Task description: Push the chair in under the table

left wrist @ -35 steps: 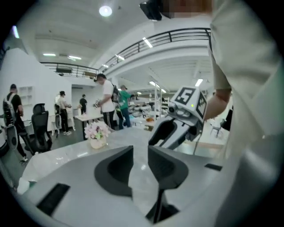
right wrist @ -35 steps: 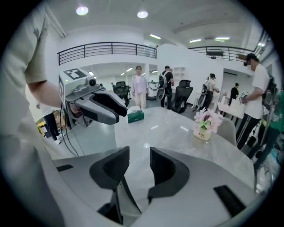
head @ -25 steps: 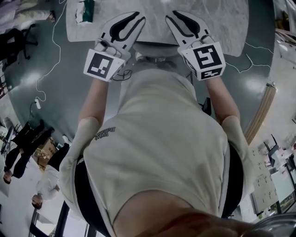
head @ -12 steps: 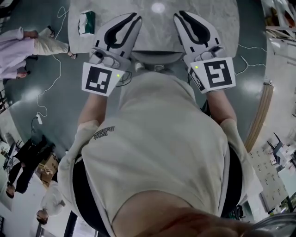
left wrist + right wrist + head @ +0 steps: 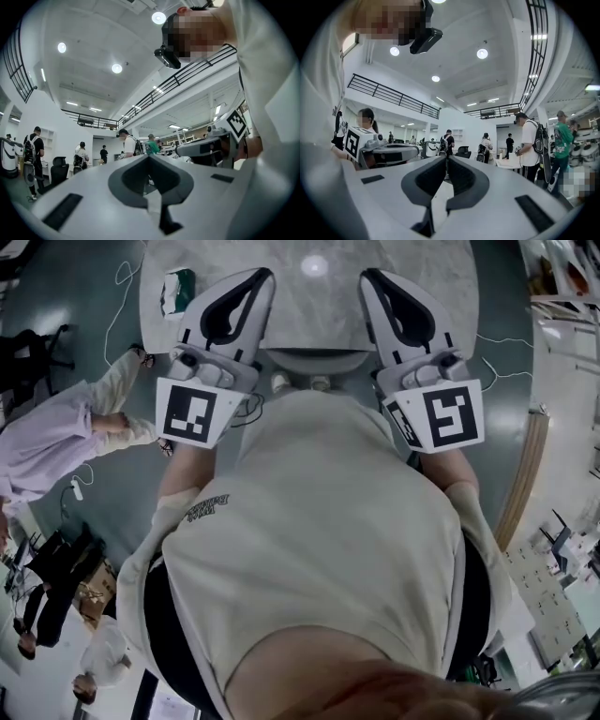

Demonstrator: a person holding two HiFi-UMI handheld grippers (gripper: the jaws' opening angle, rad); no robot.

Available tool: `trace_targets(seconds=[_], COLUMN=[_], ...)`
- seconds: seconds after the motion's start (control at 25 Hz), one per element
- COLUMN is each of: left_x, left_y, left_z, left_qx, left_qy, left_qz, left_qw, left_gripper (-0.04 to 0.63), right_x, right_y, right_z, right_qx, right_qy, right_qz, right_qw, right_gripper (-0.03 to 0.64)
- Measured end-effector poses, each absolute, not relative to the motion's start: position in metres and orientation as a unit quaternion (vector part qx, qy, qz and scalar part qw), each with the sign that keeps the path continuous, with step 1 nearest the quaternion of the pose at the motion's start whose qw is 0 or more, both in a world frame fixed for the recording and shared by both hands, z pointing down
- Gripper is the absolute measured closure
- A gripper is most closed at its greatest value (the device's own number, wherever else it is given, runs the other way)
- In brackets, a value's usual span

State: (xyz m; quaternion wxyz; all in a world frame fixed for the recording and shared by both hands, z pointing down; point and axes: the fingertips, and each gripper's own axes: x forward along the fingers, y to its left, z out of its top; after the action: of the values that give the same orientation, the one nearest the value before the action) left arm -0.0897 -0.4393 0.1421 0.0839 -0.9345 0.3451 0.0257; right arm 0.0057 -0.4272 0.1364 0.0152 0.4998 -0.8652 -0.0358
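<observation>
The marble-topped table [image 5: 319, 296] lies at the top of the head view. A grey chair [image 5: 314, 360] shows as a curved edge just below the table's near side, in front of my body. My left gripper [image 5: 263, 276] and right gripper [image 5: 367, 276] are held up side by side over the table edge, well above the chair and touching nothing. The left gripper [image 5: 149, 156] is shut with its tips together and nothing held. The right gripper [image 5: 446, 159] has just been closing and now stands shut with nothing between its jaws.
A green packet [image 5: 174, 287] lies on the table's left end. A person in pale clothes [image 5: 66, 437] bends over on the floor at the left. Cables [image 5: 112, 324] trail on the grey floor, and a long wooden board [image 5: 525, 474] lies at the right. People [image 5: 529, 145] stand farther off.
Both grippers have risen toward the head camera and their jaws have closed. A person in pale clothes has come into view at the left.
</observation>
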Motion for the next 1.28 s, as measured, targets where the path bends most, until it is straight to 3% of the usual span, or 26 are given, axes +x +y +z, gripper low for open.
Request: trace_targets(seconds=[1.28], left_x=[-0.113], left_y=[-0.448], left_z=[0.139], left_qx=[-0.934], left_qy=[0.348], left_qz=[0.02], left_qw=[0.083], left_gripper=[0.584], right_x=[-0.022], right_y=[-0.447], right_z=[0.156], right_qx=[0.498], right_qy=[-0.866], right_qz=[-0.035], right_qw=[0.029], right_gripper=[0.607])
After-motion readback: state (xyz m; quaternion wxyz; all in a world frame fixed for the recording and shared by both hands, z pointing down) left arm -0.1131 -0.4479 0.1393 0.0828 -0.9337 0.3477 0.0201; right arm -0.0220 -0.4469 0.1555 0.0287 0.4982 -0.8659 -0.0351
